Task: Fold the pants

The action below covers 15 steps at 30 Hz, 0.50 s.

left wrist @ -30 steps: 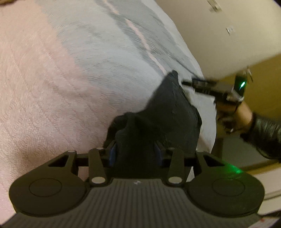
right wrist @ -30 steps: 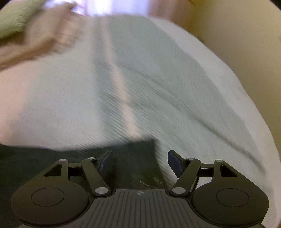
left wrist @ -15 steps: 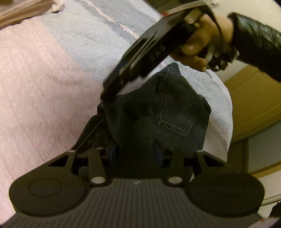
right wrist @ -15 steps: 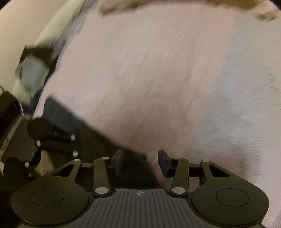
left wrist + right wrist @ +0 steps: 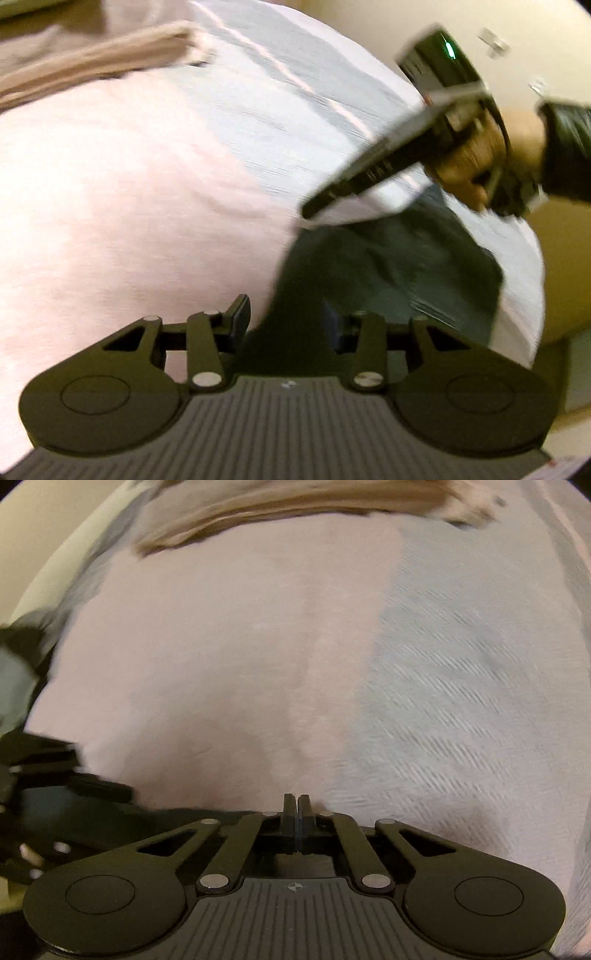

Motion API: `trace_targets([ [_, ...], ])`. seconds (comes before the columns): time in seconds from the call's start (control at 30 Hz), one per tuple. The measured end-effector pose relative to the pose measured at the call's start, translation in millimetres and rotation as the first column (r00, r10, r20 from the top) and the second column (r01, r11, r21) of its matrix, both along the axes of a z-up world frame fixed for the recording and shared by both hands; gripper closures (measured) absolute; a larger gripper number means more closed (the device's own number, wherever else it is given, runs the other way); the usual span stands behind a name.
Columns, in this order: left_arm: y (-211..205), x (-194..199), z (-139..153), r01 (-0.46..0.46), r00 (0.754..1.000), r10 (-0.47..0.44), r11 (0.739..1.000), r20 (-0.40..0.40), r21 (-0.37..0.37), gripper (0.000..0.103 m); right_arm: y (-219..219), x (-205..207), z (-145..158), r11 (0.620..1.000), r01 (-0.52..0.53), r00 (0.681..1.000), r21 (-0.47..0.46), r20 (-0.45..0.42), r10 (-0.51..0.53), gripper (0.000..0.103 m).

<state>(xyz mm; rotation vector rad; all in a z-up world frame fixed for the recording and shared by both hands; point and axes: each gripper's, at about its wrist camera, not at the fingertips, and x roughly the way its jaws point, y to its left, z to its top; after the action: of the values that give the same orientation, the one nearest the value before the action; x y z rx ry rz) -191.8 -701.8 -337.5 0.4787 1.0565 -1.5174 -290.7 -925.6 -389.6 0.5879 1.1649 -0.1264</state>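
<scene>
Dark denim pants (image 5: 391,266) lie on the bed near its right edge. Their near end runs in between the fingers of my left gripper (image 5: 291,314), whose jaws stand apart around the cloth and hold it. In the left wrist view my right gripper (image 5: 306,212), held by a hand (image 5: 469,162), points down at the pants' far corner. In its own view the right gripper (image 5: 295,801) is shut, its pads pressed together. A dark strip of the pants (image 5: 166,818) runs up to its left side. The left gripper (image 5: 40,771) shows blurred at that view's left edge.
The bedspread is pink (image 5: 129,203) on the left and grey-blue (image 5: 295,110) on the right. A tan folded blanket (image 5: 295,502) lies at the far end. The bed's edge drops off to the right, by a cream wall (image 5: 369,22).
The right gripper's fingers closed from open to fully together as it swung over the pink bedspread to the pants' far corner. The pants, held up a second ago, now lie flatter on the bed.
</scene>
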Motion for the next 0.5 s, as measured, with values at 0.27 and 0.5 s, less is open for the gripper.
trace_targets([
  [0.27, 13.7, 7.5, 11.3, 0.006, 0.989, -0.015, 0.998, -0.146, -0.06, 0.067, 13.1, -44.3, 46.0, 0.954, 0.278, 0.95, -0.11, 0.177, -0.257, 0.101],
  [0.5, -13.9, -0.7, -39.2, 0.048, 0.994, -0.046, 0.999, -0.101, 0.015, 0.067, 77.8, -135.0, 49.5, 0.884, 0.463, 0.877, -0.068, 0.179, -0.445, 0.066],
])
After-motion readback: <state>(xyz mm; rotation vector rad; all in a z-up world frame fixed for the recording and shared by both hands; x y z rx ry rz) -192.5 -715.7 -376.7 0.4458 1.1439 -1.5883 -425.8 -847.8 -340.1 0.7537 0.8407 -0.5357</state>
